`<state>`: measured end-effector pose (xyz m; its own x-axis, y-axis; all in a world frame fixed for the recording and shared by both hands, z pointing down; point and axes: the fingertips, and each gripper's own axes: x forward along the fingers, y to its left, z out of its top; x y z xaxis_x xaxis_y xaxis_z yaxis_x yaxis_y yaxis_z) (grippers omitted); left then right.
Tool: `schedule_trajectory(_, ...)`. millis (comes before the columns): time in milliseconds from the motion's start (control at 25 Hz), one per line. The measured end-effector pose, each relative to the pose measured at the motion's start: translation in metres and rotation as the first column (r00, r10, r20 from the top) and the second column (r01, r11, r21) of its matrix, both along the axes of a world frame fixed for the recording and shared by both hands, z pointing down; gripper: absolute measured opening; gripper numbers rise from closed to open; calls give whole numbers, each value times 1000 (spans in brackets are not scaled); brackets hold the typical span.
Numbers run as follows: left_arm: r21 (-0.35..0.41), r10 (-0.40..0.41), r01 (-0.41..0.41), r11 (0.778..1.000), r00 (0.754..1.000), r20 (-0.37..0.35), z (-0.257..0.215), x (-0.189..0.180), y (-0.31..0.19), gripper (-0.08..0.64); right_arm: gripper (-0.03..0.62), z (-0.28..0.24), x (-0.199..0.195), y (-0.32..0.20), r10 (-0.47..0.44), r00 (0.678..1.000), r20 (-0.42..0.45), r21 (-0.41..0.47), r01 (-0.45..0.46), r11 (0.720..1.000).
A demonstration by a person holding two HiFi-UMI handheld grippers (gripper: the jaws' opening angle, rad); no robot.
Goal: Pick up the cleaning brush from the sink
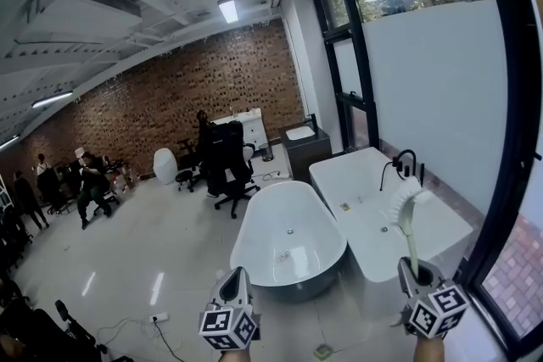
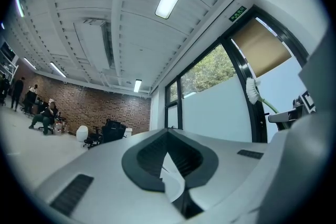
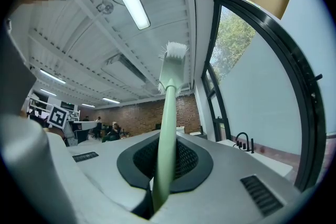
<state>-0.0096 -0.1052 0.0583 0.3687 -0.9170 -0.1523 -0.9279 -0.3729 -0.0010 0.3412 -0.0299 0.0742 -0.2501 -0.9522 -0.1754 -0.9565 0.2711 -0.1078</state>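
The cleaning brush [image 1: 408, 220] has a pale green handle and a white bristle head. My right gripper [image 1: 414, 267] is shut on the handle's lower end and holds the brush upright and clear of the white sink [image 1: 441, 229]. In the right gripper view the handle [image 3: 168, 113] rises from between the closed jaws to the bristles at the top. My left gripper [image 1: 237, 275] hangs at the lower left in front of the bathtub, shut with nothing in it. Its jaws [image 2: 168, 132] meet at a point in the left gripper view, where the brush [image 2: 253, 90] shows far right.
A white oval bathtub [image 1: 288, 243] stands left of the sink. A black faucet [image 1: 399, 166] rises at the sink's far edge, next to the tall window. Office chairs [image 1: 225, 167] and several people are far back by the brick wall. Cables lie on the glossy floor at the lower left.
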Motion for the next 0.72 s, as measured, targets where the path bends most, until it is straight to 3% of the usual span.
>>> schedule_trajectory(560, -40, 30, -29, 999, 999, 39, 23, 16, -2, -8, -18, 13, 8, -2, 32, 999, 4, -12, -32, 999)
schedule_trajectory(720, -81, 23, -18, 997, 998, 60, 31, 14, -8, -8, -18, 12, 5, -12, 49, 998, -36, -28, -50, 998)
